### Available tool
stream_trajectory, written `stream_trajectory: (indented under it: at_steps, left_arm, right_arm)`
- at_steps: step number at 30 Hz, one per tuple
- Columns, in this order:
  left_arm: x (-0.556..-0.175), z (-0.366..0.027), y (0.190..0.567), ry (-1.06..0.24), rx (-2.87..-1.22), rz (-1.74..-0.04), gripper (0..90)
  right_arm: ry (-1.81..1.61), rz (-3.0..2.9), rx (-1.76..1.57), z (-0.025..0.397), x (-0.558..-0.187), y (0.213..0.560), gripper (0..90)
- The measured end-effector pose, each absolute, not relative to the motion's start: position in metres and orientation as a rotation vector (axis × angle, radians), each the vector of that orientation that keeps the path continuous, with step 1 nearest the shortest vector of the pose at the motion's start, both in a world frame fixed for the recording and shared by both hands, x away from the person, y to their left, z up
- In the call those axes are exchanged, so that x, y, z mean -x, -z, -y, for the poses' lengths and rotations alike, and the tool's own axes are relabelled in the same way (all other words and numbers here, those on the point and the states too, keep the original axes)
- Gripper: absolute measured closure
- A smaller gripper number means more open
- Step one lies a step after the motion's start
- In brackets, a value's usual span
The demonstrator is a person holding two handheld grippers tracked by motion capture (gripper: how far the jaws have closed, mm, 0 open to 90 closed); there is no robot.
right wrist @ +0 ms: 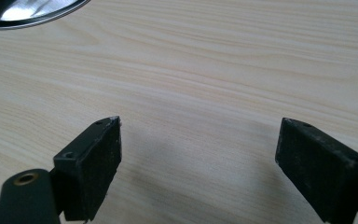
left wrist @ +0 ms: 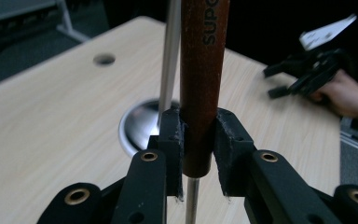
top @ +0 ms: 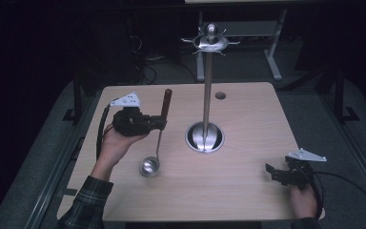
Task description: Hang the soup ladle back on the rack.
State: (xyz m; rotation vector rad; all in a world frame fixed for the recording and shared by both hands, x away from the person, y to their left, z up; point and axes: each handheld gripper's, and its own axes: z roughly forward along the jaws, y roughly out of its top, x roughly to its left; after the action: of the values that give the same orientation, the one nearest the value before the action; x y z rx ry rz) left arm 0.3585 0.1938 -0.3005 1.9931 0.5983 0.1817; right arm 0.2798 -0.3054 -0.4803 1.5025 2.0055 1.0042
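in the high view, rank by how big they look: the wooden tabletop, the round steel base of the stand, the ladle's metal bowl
1. Light wooden tabletop, by far largest.
2. Round steel base of the hook stand.
3. Ladle's shiny metal bowl, clearly smallest.

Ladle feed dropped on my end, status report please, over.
Left gripper shut on brown-handled steel ladle, bowl at the tabletop. Right gripper open, idle. Steel hanging stand beside the ladle.
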Motion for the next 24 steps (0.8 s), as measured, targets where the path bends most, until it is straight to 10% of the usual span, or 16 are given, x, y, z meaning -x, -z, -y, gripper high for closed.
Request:
stream_trajectory:
  at_steps: [24]
  left_arm:
    - [-0.372, -0.156, 0.217, -0.237, -1.929, -0.466, 74.3]
  right_arm:
    - [-1.008, -2.008, -1.501, 0.306, -0.28, 0.48, 13.6]
